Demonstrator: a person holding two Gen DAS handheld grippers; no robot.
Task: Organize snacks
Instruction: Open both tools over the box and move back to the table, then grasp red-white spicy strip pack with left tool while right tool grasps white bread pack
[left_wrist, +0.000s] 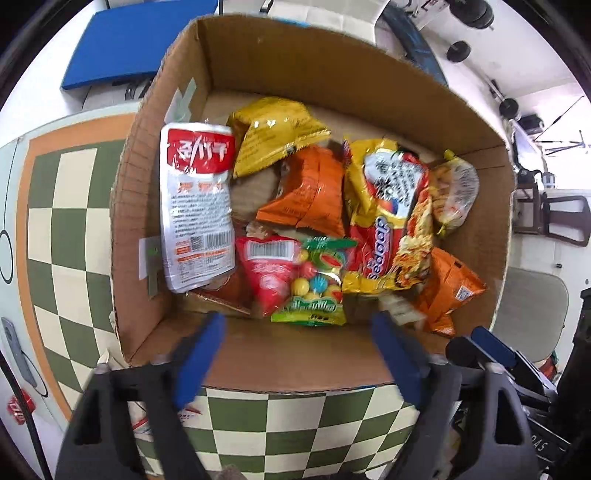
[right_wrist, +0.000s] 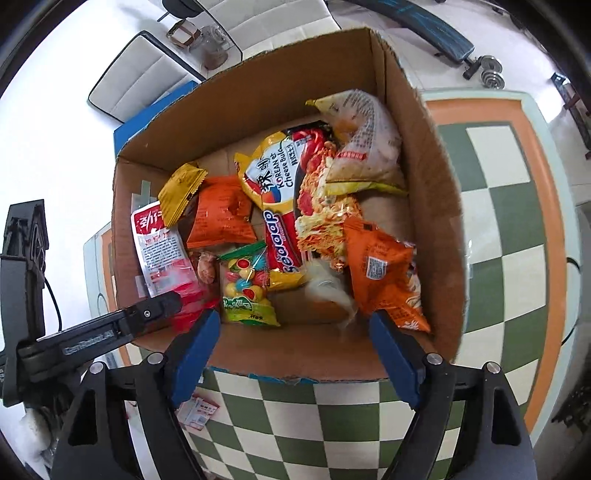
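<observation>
An open cardboard box (left_wrist: 314, 62) holds several snack packets: a white-and-red pouch (left_wrist: 199, 206), a yellow bag (left_wrist: 273, 133), an orange bag (left_wrist: 310, 192), a Sedaap noodle pack (left_wrist: 388, 229), a green-edged candy bag (left_wrist: 317, 284) and a red packet (left_wrist: 269, 273). My left gripper (left_wrist: 299, 332) hangs open above the box's near wall, nothing between its blue fingers. My right gripper (right_wrist: 295, 332) is open beside it over the same box (right_wrist: 436, 184). A blurred white packet (right_wrist: 328, 291) lies just beyond its fingertips, by an orange bag (right_wrist: 384, 273).
The box stands on a green-and-cream checkered tablecloth (left_wrist: 74, 221). A small packet (right_wrist: 199, 410) lies on the cloth under the near wall. A blue pad (left_wrist: 136, 40) lies behind the box. A white chair (right_wrist: 140, 74) and dumbbells (right_wrist: 491, 70) are on the floor beyond.
</observation>
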